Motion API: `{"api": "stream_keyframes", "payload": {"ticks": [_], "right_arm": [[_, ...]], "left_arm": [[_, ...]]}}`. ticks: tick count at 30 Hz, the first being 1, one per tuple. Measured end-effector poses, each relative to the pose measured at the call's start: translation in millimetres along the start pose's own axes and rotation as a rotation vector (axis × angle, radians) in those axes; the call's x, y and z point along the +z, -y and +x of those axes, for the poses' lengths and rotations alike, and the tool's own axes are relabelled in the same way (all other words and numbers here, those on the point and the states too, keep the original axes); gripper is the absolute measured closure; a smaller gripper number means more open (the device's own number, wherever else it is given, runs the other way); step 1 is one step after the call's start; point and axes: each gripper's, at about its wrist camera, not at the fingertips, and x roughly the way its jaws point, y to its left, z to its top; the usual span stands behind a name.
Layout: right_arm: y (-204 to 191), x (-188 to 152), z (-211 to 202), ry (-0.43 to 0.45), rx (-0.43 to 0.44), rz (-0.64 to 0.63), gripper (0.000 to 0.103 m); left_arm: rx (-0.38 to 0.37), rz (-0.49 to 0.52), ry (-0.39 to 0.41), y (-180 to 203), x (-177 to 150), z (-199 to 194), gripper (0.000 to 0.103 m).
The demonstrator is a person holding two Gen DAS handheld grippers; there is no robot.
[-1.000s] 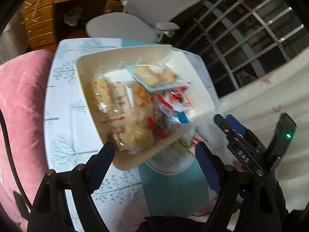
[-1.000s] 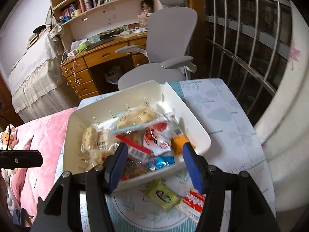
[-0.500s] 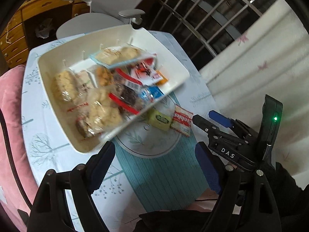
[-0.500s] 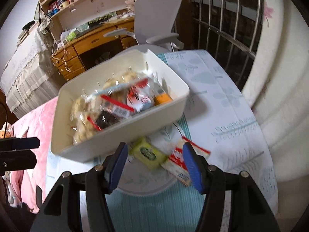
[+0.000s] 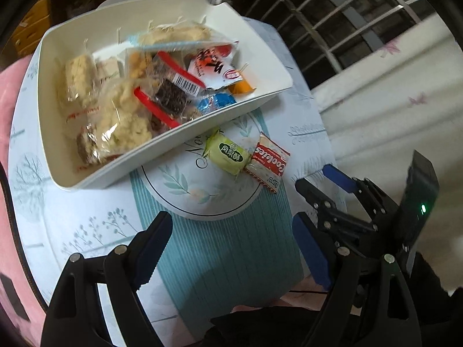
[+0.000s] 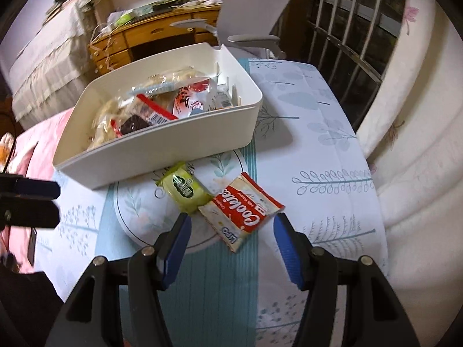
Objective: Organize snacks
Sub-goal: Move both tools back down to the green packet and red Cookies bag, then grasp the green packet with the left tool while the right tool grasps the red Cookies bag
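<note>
A white bin [image 5: 162, 150] [image 6: 162, 147] holds several wrapped snacks and sits on the table. In front of it, on a round placemat [image 5: 202, 199] [image 6: 139, 217], lie a green snack packet [image 5: 228, 154] [image 6: 185, 189] and a red-and-white Cookies packet [image 5: 269, 162] [image 6: 241, 212]. My right gripper [image 6: 231, 240] is open and empty, its fingertips just short of the Cookies packet; it also shows in the left wrist view [image 5: 324, 182]. My left gripper [image 5: 231, 248] is open and empty, above the teal runner, short of the placemat.
The table [image 6: 318, 133] has a leaf-print cloth and a teal runner [image 6: 214, 289]. A grey office chair [image 6: 251, 20] and a wooden desk [image 6: 150, 37] stand behind it. Pink bedding [image 5: 5, 115] lies to the left, a white curtain [image 6: 419, 115] to the right.
Both grippers have pulled back and lower from the bin. The bin now looks farther away, and the green and Cookies packets have come into full view in front of the right gripper.
</note>
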Motion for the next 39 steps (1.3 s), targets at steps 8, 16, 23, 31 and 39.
{"api": "stream_keyframes", "payload": {"ticks": [8, 16, 23, 31, 39], "right_arm": [[14, -4, 14, -0.018, 0.057, -0.163, 0.037], [21, -10, 36, -0.024, 0.119, -0.326, 0.035], [17, -19, 54, -0.004, 0.155, -0.441, 0.035], [14, -20, 70, 0.014, 0.178, -0.513, 0.035], [13, -14, 83, -0.001, 0.222, -0.509, 0.035]], "left_arm": [[0.072, -0.184, -0.021, 10, 8, 37, 0.019], [0.157, -0.364, -0.033, 11, 22, 80, 0.019], [0.247, -0.399, -0.038, 14, 41, 107, 0.019], [0.334, -0.408, -0.07, 17, 65, 134, 0.028], [0.379, -0.394, -0.125, 25, 87, 158, 0.042]]}}
